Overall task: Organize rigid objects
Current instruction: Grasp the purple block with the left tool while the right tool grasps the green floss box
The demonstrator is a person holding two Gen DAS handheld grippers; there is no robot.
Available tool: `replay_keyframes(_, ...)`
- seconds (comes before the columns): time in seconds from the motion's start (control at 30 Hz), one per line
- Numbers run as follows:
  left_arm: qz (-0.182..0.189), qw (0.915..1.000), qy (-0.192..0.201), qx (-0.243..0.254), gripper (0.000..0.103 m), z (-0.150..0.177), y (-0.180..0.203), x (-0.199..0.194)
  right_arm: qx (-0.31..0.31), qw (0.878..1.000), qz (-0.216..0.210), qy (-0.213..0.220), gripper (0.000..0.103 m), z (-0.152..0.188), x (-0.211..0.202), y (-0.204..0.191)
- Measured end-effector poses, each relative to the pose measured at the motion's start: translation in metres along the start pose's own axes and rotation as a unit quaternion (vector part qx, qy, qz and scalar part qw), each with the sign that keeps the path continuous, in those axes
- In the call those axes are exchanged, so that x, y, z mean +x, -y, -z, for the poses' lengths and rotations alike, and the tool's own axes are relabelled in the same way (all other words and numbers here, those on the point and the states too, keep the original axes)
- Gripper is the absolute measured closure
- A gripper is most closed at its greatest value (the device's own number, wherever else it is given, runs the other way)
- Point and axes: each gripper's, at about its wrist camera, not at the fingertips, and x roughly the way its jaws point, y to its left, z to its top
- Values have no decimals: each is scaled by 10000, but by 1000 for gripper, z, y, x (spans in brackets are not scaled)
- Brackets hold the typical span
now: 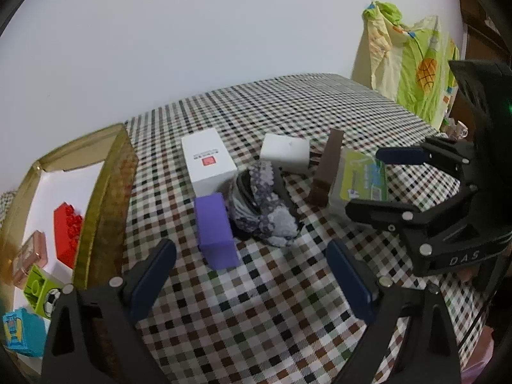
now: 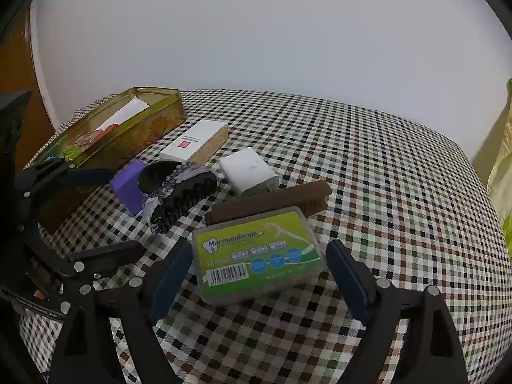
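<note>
Checked tablecloth [image 2: 384, 166] bearing loose rigid items and a gold tin [image 2: 134, 128] near its left edge.
The tin holds a red brick [image 1: 67, 233], a green block [image 1: 41, 288], a blue block [image 1: 19, 329] and a pink case [image 1: 30, 254]. Mid-surface lie a white carton [image 1: 208, 163], brown brush [image 2: 272, 201], white cube [image 2: 248, 172], purple block [image 1: 214, 228] and green-labelled clear floss-pick box [image 2: 259, 254]. The right gripper [image 2: 259, 278] stands wide, flanking the box untouched; the left gripper [image 1: 252, 278] stands wide, empty.
</note>
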Motion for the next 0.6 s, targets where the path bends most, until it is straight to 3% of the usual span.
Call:
replay_keyframes(0.2,372,9971,-424,-515,13,-3,-18,19,-28,9999,28,-96,16,-1,2,0)
replay_keyframes(0.6,459,9957,-282,-752,22,-3,-29,16,101,9992,93,-362,16,-3,14,5)
